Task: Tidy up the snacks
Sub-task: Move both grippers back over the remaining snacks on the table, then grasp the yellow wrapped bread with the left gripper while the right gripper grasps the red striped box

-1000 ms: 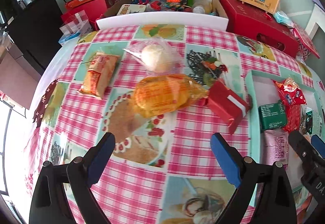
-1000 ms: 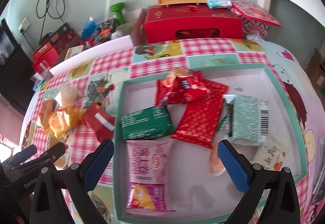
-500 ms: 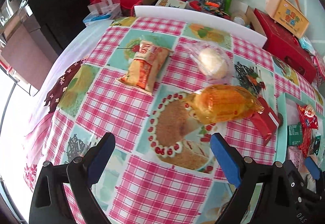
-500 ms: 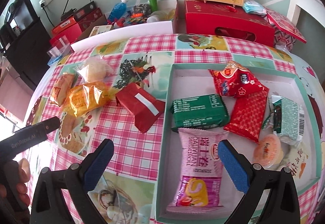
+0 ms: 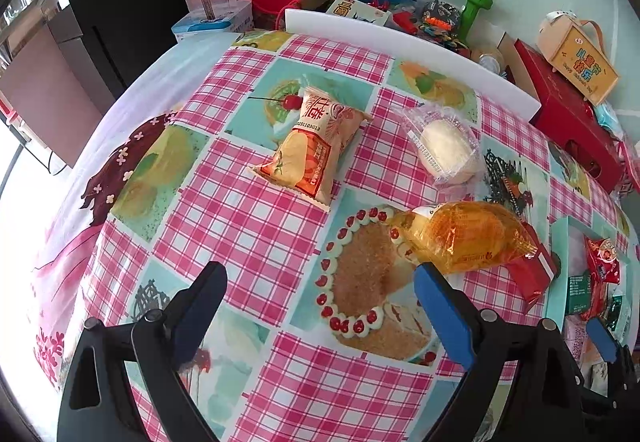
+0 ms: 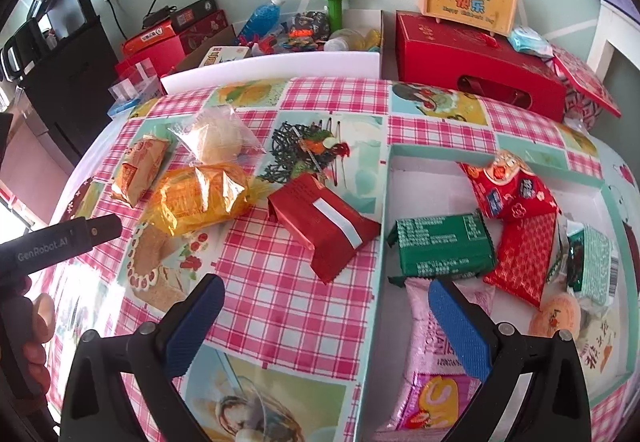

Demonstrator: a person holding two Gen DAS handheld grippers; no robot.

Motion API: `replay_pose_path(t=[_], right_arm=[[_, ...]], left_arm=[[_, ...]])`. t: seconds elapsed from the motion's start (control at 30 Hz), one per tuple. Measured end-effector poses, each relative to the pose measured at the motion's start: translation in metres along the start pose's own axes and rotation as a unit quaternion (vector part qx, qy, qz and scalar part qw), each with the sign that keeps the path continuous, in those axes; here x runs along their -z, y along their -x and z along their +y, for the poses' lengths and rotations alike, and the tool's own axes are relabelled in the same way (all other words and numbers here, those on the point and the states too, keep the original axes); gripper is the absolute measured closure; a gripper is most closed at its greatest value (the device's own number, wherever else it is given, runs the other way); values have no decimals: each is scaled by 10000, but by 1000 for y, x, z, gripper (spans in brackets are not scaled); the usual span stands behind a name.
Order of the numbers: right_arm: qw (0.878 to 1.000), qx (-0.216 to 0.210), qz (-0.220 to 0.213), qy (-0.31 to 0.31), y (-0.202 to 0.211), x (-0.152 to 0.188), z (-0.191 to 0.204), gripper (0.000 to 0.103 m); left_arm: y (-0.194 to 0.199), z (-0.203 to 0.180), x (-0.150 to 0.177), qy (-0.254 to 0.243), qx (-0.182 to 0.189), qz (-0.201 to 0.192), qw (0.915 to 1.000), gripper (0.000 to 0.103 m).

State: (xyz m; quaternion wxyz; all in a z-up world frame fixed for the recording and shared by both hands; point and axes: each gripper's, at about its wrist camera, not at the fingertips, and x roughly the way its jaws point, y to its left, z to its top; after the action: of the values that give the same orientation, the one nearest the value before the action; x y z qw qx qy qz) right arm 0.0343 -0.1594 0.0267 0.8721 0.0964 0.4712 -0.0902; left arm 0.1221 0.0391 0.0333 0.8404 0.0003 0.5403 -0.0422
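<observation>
Teal tray rim (image 6: 383, 201) beside red packet (image 6: 326, 226)

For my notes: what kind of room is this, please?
Probably a home living or play room: a table with a food-print checked cloth, a toy-filled cardboard box by the wall, and red gift boxes.

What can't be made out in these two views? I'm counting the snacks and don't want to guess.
- Pink packet, right wrist view: the right gripper covers its upper part.
- Tray, left wrist view: cut off by the frame edge, so most contents are hidden.
- Red packet, left wrist view: the orange bag overlaps it.
- Small items by the round orange snack, right wrist view: overlapped, too distorted to count.
</observation>
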Motion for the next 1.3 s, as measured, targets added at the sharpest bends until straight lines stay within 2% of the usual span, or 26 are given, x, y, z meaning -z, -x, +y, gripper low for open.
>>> replay_pose_path(t=[0.13,0.2,0.27,0.43,0.67,0.83,1.0,1.13,1.3], right_arm=[[9999,73,38,68,-9,-11,2,1],[9998,137,50,163,-15,-18,2,5],[9996,131,94,248,-21,-25,2,13],[9989,66,202,428,-35,-35,5,21],[9965,62,279,787,-52,-42,13,21],[9943,3,438,968,-64,-43,18,27],[9940,18,516,969,-70,-40,17,33],[9943,-30,581,894,-69,-36,13,48],[9960,-53,568,682,-62,-26,6,57]], left_arm=[[-2,-5,-11,46,196,-42,9998,8],[-2,-9,-18,51,273,-89,9996,8],[0,-13,-24,78,379,-177,9991,8],[-10,-31,-31,99,823,-148,9964,8],[-27,-62,-30,-58,1210,-35,9926,8],[-40,-79,-27,-202,1216,90,9923,8],[-54,-80,-24,-142,1295,331,9909,8],[-54,-78,-23,-177,1329,413,9901,8],[-50,-78,-18,-262,1281,473,9903,11]])
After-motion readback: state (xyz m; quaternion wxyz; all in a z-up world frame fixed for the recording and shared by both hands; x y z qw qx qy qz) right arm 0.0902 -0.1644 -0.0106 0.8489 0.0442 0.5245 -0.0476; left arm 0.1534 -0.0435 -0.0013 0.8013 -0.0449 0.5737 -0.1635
